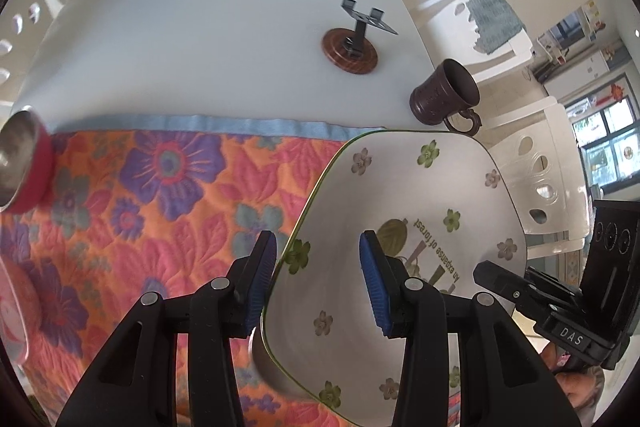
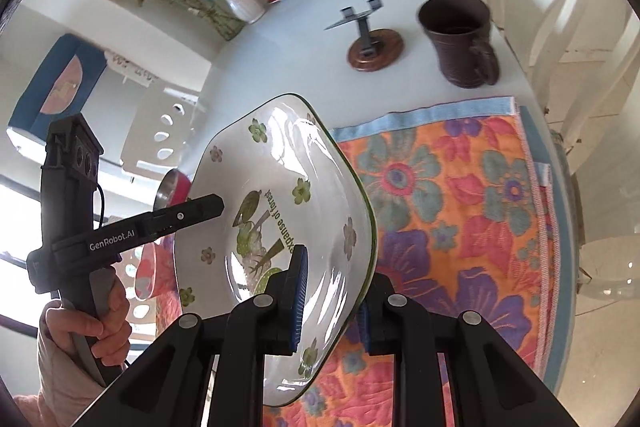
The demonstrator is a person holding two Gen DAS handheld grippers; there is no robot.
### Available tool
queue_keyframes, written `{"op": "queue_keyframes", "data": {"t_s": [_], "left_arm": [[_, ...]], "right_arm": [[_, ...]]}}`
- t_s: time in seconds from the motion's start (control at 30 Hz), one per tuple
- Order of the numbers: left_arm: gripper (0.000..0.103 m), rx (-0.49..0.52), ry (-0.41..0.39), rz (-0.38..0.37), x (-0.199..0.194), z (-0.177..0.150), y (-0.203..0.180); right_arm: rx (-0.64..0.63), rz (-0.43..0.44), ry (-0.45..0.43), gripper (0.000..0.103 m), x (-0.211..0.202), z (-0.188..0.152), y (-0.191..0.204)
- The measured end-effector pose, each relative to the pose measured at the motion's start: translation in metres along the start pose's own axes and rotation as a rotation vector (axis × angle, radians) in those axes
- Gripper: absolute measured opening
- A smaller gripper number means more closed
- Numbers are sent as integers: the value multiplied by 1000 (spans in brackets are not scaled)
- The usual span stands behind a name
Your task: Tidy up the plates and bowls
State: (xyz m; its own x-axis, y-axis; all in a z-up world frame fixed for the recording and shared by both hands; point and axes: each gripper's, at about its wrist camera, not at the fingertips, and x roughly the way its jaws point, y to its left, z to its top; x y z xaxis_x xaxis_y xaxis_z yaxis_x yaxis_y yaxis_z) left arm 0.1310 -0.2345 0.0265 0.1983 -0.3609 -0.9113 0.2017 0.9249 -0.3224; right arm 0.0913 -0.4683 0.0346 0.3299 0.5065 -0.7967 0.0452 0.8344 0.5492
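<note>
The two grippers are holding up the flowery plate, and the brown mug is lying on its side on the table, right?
Not quite. The brown mug stands upright on the table, as the right wrist view shows. The left gripper and right gripper do hold the flowery plate.

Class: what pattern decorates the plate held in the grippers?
White plate with small green and grey flowers; clearest in the right wrist view.

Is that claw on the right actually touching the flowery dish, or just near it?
Touching. The right wrist view shows the right claw shut on the dish, one blue pad inside the rim, the other behind it.
</note>
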Motion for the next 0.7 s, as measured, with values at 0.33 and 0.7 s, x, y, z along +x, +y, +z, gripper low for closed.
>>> {"op": "queue_keyframes", "data": {"t_s": [0.33, 0.7], "left_arm": [[40, -80, -52, 16, -50, -44, 52], [40, -161, -92, 22, -90, -89, 102]], "right_arm": [[-76, 37, 24, 22, 12, -17, 60], [-157, 59, 69, 23, 32, -45, 119]]}}
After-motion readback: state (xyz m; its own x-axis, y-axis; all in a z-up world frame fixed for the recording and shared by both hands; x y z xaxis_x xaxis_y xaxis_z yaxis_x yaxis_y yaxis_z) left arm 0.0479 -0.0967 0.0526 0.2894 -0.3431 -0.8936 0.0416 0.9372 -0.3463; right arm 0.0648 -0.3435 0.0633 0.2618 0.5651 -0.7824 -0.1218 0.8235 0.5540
